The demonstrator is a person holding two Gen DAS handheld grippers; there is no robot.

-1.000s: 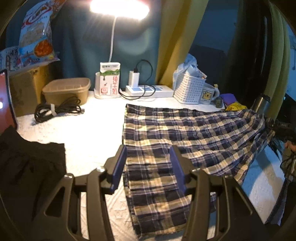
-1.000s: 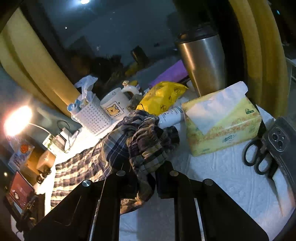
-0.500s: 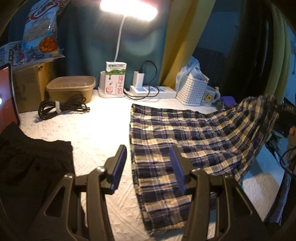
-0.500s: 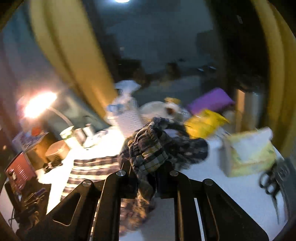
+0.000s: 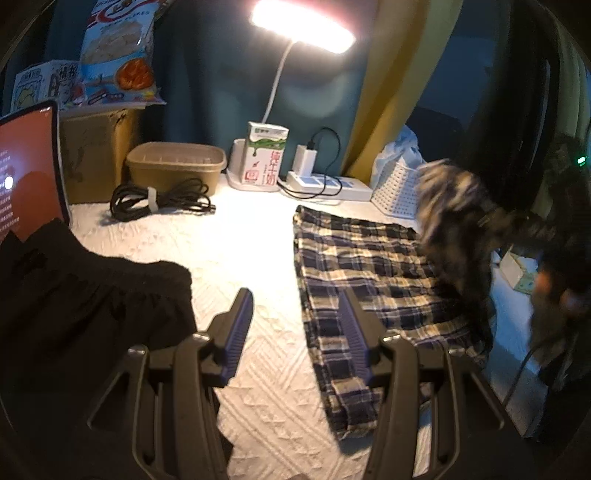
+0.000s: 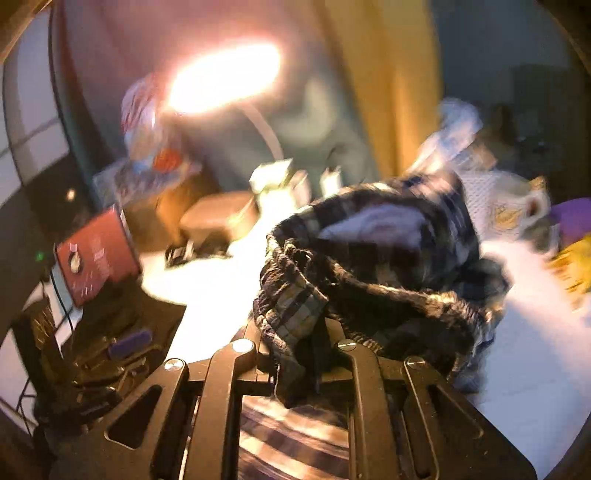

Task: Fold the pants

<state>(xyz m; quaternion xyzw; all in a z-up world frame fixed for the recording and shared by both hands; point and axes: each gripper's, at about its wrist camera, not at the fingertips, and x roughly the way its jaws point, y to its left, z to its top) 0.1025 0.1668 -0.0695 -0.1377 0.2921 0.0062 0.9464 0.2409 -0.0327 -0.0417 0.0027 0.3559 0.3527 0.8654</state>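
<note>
Navy and cream plaid pants (image 5: pixel 369 266) lie on the white textured table (image 5: pixel 240 236), leg ends near my left gripper. My left gripper (image 5: pixel 295 328) is open and empty, hovering just left of the pants' near edge. My right gripper (image 6: pixel 295 347) is shut on the pants' elastic waistband (image 6: pixel 295 295) and holds it lifted above the table. In the left wrist view the raised waistband (image 5: pixel 454 206) is a blurred bunch at the right, arching over the flat part of the pants.
A black garment (image 5: pixel 74 295) lies at the left. A tablet (image 5: pixel 26 173), coiled cable (image 5: pixel 159 199), brown tub (image 5: pixel 177 166), milk carton (image 5: pixel 266 155), power strip (image 5: pixel 325 184) and white basket (image 5: pixel 399 188) line the back. A lamp (image 5: pixel 303 26) shines overhead.
My right gripper has lifted the waistband off the table and swung it left over the pants. My left gripper has drawn back to the left, off the pants, still open.
</note>
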